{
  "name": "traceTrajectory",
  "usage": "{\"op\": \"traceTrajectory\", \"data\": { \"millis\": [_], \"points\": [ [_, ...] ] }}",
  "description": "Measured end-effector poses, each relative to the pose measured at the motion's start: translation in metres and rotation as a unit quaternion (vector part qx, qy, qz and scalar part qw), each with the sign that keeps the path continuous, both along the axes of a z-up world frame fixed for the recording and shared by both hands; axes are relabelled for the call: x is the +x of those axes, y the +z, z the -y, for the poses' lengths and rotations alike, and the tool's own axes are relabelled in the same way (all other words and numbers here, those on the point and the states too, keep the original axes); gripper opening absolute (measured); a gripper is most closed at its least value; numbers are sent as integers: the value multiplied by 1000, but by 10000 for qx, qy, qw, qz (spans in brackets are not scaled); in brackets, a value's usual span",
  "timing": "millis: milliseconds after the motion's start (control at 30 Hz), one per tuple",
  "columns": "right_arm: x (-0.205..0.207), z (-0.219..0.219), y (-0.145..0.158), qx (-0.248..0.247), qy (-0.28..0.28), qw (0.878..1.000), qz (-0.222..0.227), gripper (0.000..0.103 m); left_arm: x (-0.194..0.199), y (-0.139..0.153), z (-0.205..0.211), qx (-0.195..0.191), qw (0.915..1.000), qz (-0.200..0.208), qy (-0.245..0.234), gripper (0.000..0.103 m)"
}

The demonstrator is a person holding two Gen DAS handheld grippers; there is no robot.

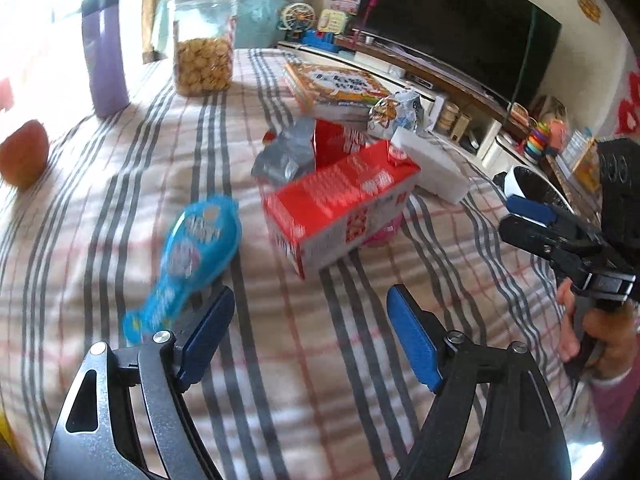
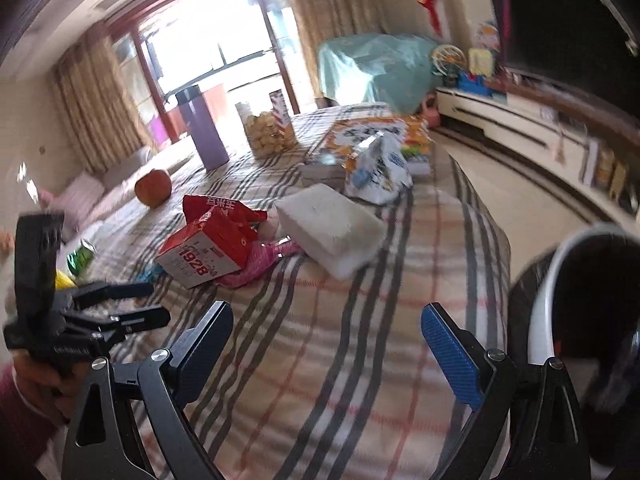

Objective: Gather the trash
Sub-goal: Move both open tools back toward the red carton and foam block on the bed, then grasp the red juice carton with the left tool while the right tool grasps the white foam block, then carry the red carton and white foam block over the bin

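striped cloth covers your table, bare through the lower middle of both views; its right edge drops to the floor beside the bin. red carton lies mid-frame, ahead of your left gripper, whose jaws stand spread and empty. blue wrapper sits just left of its left finger. your right gripper is spread too, empty.
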State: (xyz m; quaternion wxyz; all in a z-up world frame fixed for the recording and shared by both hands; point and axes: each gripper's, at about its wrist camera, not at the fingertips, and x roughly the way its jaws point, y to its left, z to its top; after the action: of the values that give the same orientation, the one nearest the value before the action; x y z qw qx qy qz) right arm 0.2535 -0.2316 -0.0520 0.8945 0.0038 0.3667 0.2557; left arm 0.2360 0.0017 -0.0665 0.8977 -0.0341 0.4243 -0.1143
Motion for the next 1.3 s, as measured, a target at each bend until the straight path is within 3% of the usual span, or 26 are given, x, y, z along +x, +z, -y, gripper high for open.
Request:
{"op": "traceTrajectory", "data": {
  "millis": [233,533,567,600,633,667,767,1000,1300],
  "points": [
    [42,-6,-6,-2,107,9998,-193,96,29,-2,5,90,9987,-23,-492,84],
    [77,-19,-17,-40,318,9983,-483,93,39,-3,10,-71,9977,154,-656,83],
    [78,-21,-17,-49,312,9982,-504,86,37,-2,11,-69,9976,216,-661,74],
    [78,-22,-19,-85,292,9980,-552,80,36,-2,12,-82,9974,242,-680,59],
    [78,-22,-21,-120,263,9978,-598,62,36,-1,13,-144,9973,209,-692,51],
    [77,-21,-22,-141,243,9974,-662,61,35,-1,13,-217,9973,182,-677,41],
    [65,-16,-19,-27,167,9979,-626,59,28,1,12,-414,9976,207,-521,37],
    [17,10,-4,448,-96,9977,-495,59,-7,9,30,-387,9979,384,-350,35],
    [-42,45,-2,574,-708,9952,-368,59,-36,5,66,-408,9976,295,-467,35]
  ]
}}
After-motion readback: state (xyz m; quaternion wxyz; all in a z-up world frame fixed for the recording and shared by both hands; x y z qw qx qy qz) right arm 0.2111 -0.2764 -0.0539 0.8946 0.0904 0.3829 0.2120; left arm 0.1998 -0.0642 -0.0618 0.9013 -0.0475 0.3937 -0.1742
